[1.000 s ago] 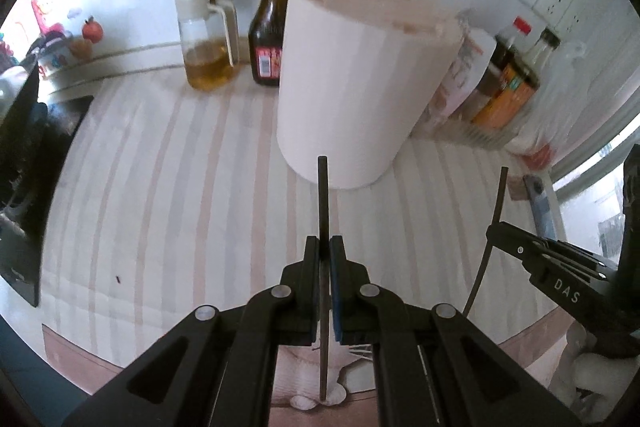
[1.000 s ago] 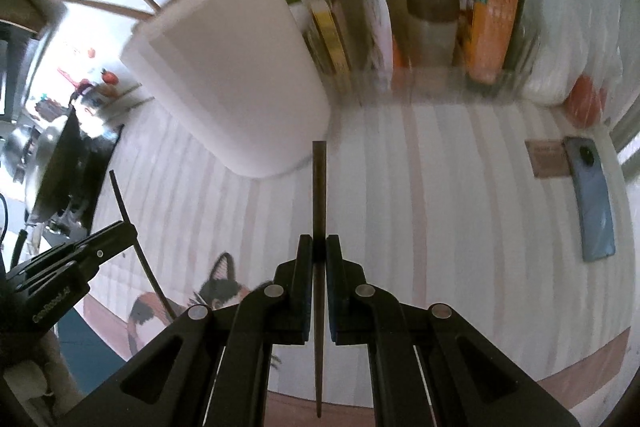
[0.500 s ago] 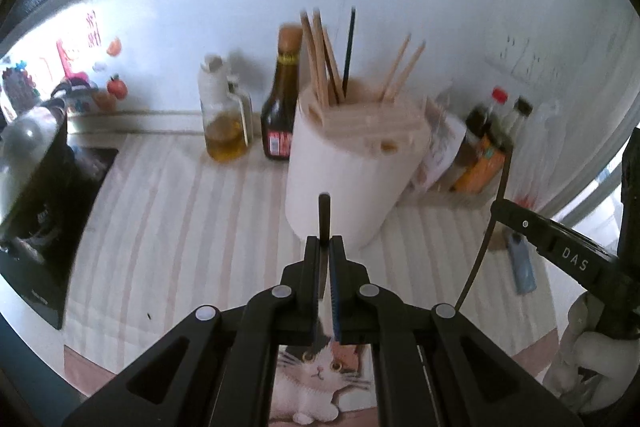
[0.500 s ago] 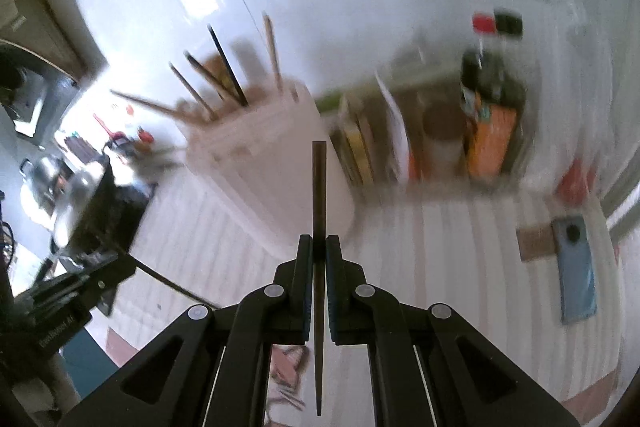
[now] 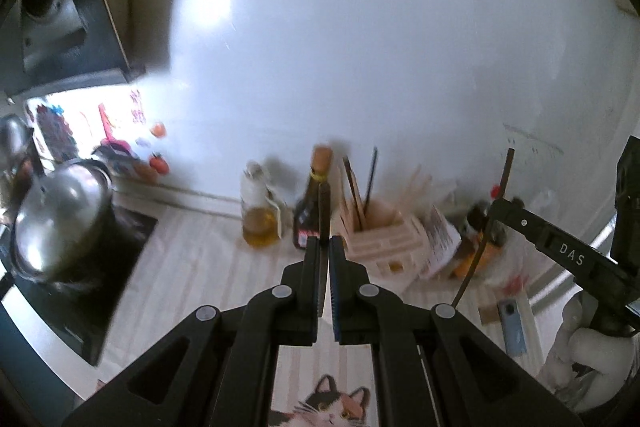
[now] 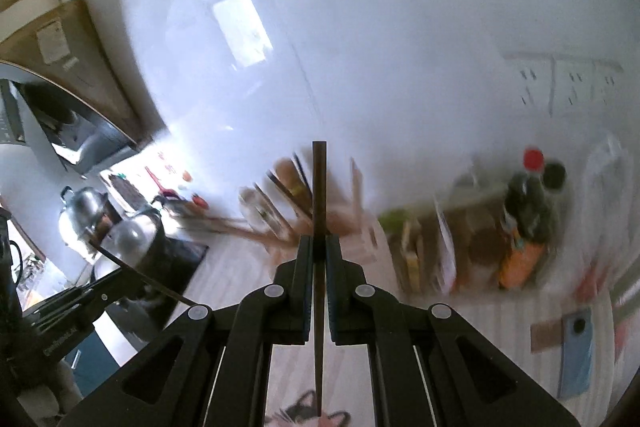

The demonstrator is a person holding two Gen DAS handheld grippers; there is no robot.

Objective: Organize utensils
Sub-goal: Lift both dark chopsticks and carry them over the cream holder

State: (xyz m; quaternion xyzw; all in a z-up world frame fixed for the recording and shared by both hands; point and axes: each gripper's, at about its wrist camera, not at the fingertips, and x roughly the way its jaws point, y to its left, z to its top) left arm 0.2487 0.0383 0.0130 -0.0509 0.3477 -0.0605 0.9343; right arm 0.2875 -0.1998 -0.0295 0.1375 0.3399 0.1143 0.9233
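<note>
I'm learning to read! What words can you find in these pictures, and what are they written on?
"DAS": on the right gripper, white letters along its black side.
Left gripper: pale lettering, too blurred to read.
Sauce bottle label: too blurred.
Bottles by the wall: labels too blurred.

Glossy metal pot (image 5: 60,223), pale wood holder (image 5: 380,239), matt blk plastic fingers (image 5: 308,267).

Both grippers rose well above the counter (image 5: 192,247). The left gripper (image 5: 324,247) and right gripper (image 6: 319,247) each lifted a dark chopstick (image 5: 323,211). The chopstick holder (image 5: 380,239), close and large before, shrank toward the counter's back edge.
</note>
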